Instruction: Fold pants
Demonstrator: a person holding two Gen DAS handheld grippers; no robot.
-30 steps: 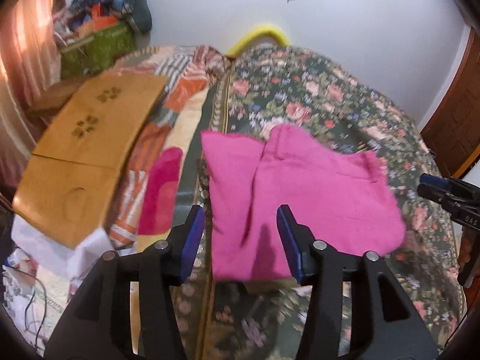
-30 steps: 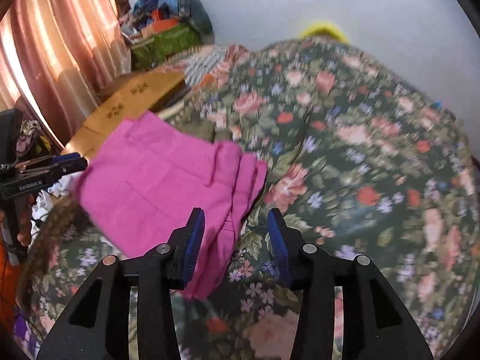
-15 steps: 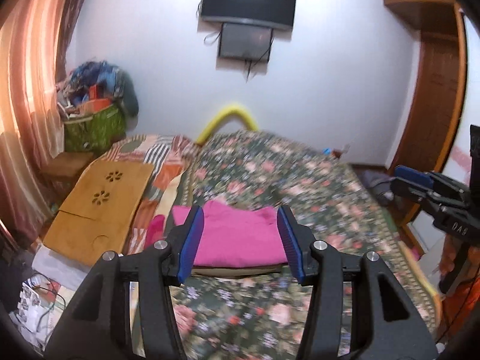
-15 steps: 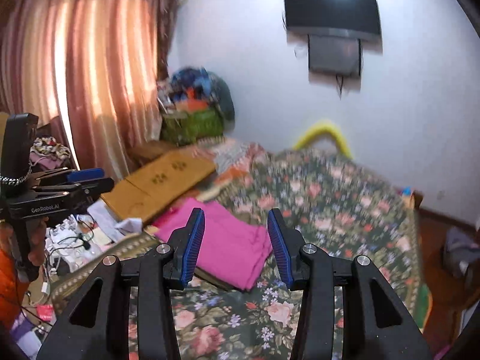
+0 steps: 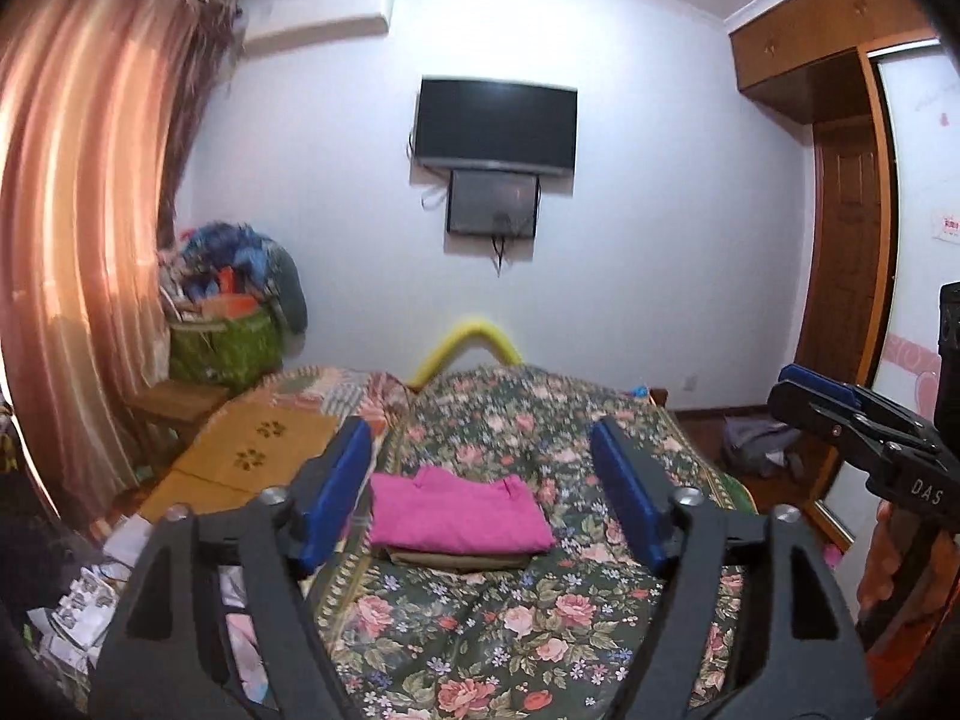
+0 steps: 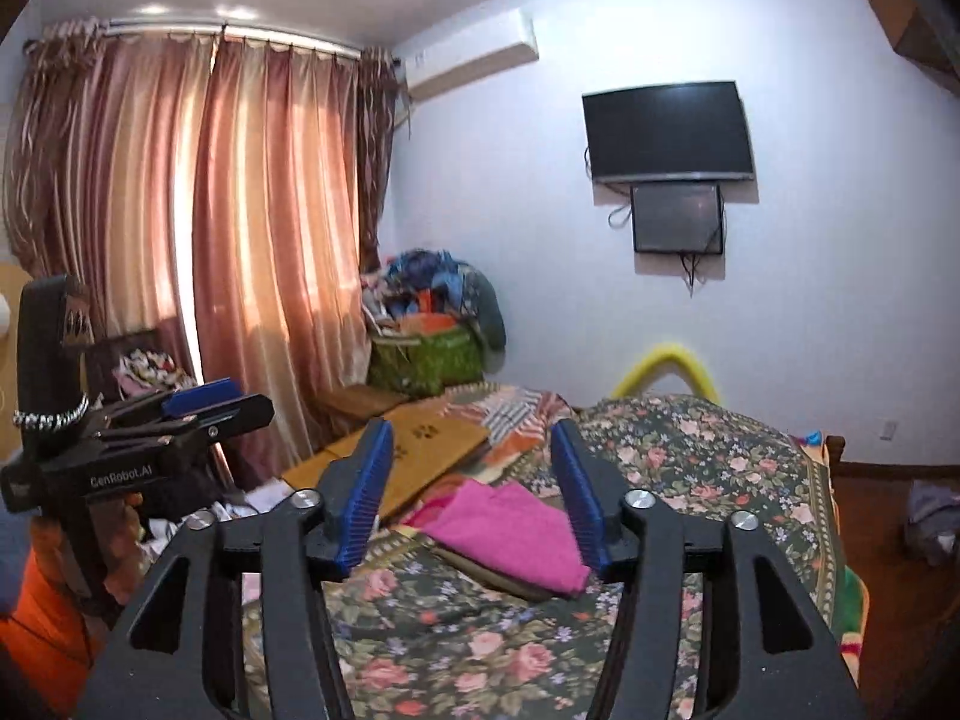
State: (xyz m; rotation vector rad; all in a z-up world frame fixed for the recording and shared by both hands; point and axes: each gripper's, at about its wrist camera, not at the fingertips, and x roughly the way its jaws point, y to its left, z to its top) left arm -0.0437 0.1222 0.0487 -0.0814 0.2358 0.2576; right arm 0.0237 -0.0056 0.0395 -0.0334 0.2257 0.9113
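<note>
The pink pants (image 5: 453,513) lie folded in a neat rectangle on top of a folded olive-brown garment (image 5: 456,561), on the floral bedspread (image 5: 480,648). They also show in the right wrist view (image 6: 510,531). My left gripper (image 5: 480,498) is open and empty, held well back from and above the pile. My right gripper (image 6: 474,495) is open and empty, also held back from the pile. Each gripper shows at the edge of the other's view: the right gripper (image 5: 840,405) and the left gripper (image 6: 198,399).
A wooden lap board (image 5: 246,453) lies on a striped blanket left of the pile. A green bag of clothes (image 5: 225,348) stands in the corner by the curtains (image 5: 78,240). A TV (image 5: 495,126) hangs on the far wall. A wardrobe (image 5: 840,180) is at right.
Both grippers have pulled back and tilted up from close over the pants, so the whole room now shows. The pants lie still on the pile.
</note>
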